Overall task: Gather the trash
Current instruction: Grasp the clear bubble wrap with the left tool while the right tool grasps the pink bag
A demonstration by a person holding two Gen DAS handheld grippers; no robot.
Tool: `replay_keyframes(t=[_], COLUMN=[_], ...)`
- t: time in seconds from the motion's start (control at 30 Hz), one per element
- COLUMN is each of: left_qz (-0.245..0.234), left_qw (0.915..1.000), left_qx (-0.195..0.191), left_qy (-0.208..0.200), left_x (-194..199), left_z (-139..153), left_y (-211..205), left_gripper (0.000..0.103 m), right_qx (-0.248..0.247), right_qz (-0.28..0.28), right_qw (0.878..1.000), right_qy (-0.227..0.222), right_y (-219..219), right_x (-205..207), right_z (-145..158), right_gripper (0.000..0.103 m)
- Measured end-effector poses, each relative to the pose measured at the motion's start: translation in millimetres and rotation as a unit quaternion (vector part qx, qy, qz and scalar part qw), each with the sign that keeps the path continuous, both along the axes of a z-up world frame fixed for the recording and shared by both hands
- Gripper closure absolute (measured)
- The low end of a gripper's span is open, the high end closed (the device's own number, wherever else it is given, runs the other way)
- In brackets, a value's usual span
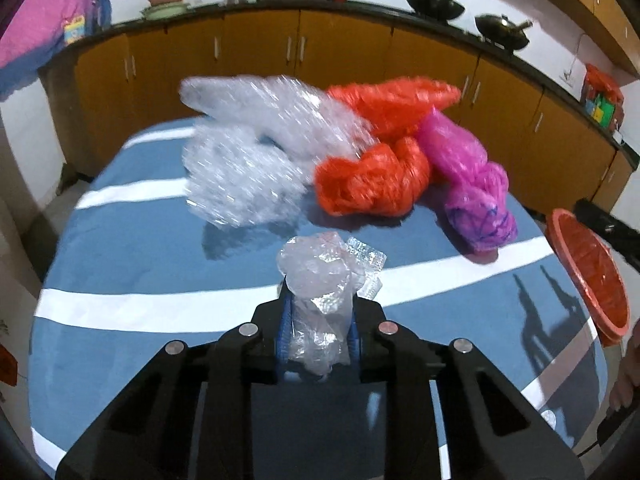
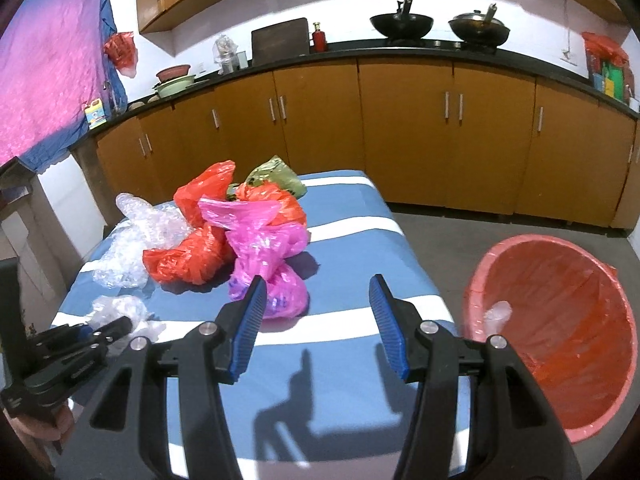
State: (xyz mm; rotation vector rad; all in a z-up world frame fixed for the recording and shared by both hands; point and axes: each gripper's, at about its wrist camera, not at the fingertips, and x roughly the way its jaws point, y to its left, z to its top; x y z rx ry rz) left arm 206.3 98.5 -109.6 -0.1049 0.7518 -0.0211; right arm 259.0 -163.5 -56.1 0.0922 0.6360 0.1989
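My left gripper (image 1: 320, 300) is shut on a crumpled clear plastic wrap (image 1: 320, 280) and holds it above the blue striped table (image 1: 140, 248); it also shows in the right wrist view (image 2: 120, 326) at lower left. My right gripper (image 2: 318, 300) is open and empty above the table's right side. On the table lie bubble wrap (image 1: 248, 160), orange bags (image 1: 372, 184) and a pink bag (image 1: 476, 192). A pink bin with an orange liner (image 2: 560, 320) stands on the floor to the right, with one clear piece (image 2: 498, 314) inside.
A green bag (image 2: 276, 174) lies behind the orange bags. Brown cabinets (image 2: 400, 128) with a black counter run along the far wall, with two woks (image 2: 402, 24) on top. Grey floor lies between the table and the cabinets.
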Motion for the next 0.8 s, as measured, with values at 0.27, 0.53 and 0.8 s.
replay_keyframes(t=[0.27,0.53,0.8], left_qz=[0.035,0.055,0.068], left_qw=[0.9988,0.9975,0.9966], left_qx=[-0.003,-0.006,-0.009], left_qy=[-0.033,-0.045,-0.047], left_x=[-8.5,-7.8,-7.2], left_z=[19.7,23.7,21.7], left_y=[25.2,37.6,46.9], left_gripper=[0.080,0.080,0.080], right_qx=[0.003,-0.017,-0.029], right_qz=[0.021,0.028,0.028], right_qw=[1.000,0.999,0.997], right_qy=[0.020,0.040,0.063], right_y=[27.8,55.2,66.6], right_x=[20.3,42.9,59.8], right_z=[-10.3,-23.0,-34.1], right_gripper=[0.050,0.039,0.039])
